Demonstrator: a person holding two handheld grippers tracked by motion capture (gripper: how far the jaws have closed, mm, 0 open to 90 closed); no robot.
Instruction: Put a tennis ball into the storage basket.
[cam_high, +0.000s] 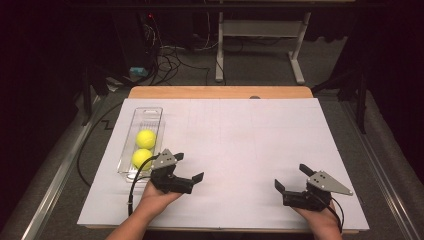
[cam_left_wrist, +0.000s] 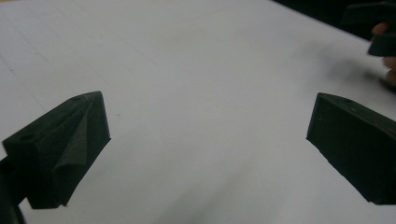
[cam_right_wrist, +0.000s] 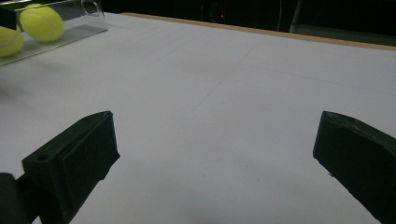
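Your left gripper (cam_high: 189, 168) sits low over the white surface (cam_high: 240, 145), just beside the near end of the clear tray (cam_high: 149, 112). Its fingers (cam_left_wrist: 70, 140) are spread wide with nothing between them. Your right gripper (cam_high: 294, 177) is well apart from it, near the surface's right front corner, and its fingers (cam_right_wrist: 79, 154) are also spread wide and hold nothing. The tray lies along the left side of the surface and holds two yellow balls, one behind the other. The nearer ball (cam_high: 141, 158) is just beside your left gripper, and the farther ball (cam_high: 146, 138) sits close behind it; whether the two touch is hard to tell. Both grippers point toward the middle of the surface.
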